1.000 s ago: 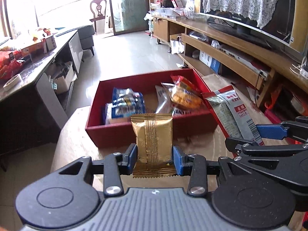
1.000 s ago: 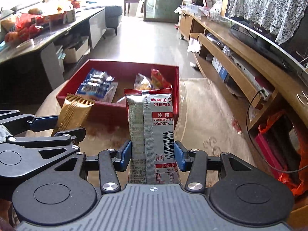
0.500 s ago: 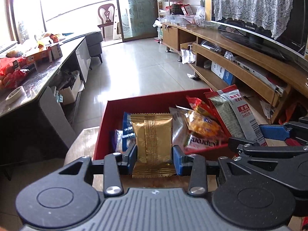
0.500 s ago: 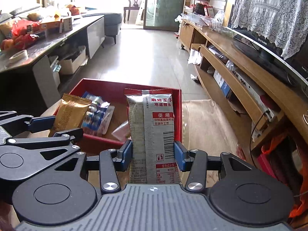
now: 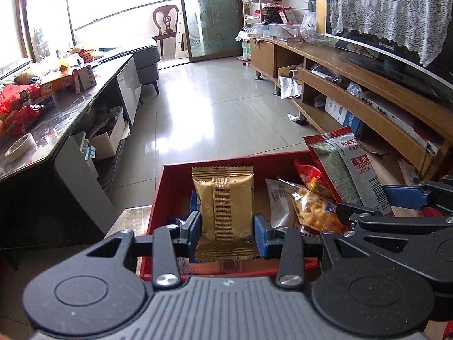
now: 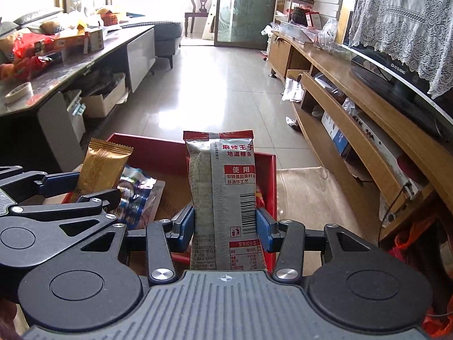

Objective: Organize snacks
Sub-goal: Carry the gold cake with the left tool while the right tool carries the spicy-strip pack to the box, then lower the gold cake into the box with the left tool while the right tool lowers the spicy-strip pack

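Gold foil fills my left view: the left gripper (image 5: 226, 226) has its jaws clenched on a gold snack packet (image 5: 223, 201), upright, crimped at top and bottom, with a ribbed seam down its middle. It hangs over the near end of the red box (image 5: 158, 195). My right gripper (image 6: 225, 226) grips a tall grey-and-red snack pouch (image 6: 222, 187), also upright, over the right side of the same box. Its back panel carries a barcode, a bin symbol and red Chinese print, "麻辣王子" among it; the nutrition table lower down is too small for me to read. Inside the box I see a blue-and-white packet (image 6: 136, 195) lying flat and a clear bag of orange snacks (image 5: 314, 206), both partly hidden behind the grippers. Beyond, a cluttered dark counter (image 5: 65, 113) runs along the left and a wooden TV unit (image 5: 368, 96) along the right.
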`<action>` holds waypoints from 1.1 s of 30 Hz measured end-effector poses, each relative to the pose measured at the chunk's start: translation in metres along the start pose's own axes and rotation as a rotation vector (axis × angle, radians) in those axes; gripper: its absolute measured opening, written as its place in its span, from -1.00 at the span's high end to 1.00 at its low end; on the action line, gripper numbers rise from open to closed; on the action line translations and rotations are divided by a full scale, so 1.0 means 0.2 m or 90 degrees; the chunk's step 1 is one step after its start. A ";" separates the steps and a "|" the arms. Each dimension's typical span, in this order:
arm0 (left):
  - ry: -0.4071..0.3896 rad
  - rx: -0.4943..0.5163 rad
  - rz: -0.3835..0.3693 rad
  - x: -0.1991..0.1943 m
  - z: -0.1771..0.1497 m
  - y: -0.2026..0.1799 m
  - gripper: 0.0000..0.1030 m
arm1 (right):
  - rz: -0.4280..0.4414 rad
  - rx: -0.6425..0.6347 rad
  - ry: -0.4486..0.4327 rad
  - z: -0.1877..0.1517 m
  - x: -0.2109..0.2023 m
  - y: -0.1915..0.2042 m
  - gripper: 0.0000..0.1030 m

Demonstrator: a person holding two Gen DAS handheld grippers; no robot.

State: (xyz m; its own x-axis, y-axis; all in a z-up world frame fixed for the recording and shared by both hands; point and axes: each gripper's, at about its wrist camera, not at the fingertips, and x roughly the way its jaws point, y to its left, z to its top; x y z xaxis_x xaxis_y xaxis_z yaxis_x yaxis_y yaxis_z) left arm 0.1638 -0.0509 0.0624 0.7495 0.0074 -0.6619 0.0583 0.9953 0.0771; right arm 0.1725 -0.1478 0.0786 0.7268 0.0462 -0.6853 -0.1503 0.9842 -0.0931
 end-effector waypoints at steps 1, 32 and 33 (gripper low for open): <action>0.001 0.000 0.002 0.02 0.01 0.00 0.34 | 0.002 0.001 0.001 0.00 0.01 0.00 -0.06; 0.061 -0.011 -0.005 0.49 0.08 -0.01 0.34 | 0.035 0.033 0.028 0.04 0.43 -0.05 -0.07; 0.064 -0.017 -0.008 0.49 0.08 0.00 0.34 | 0.039 0.039 0.027 0.04 0.43 -0.06 -0.08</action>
State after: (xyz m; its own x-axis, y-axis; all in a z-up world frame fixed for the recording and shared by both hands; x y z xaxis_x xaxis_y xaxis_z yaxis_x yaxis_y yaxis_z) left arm 0.2479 -0.0522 0.0094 0.6792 0.0031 -0.7339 0.0489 0.9976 0.0495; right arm 0.2426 -0.1539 0.0268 0.6878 0.1005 -0.7189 -0.1519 0.9884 -0.0072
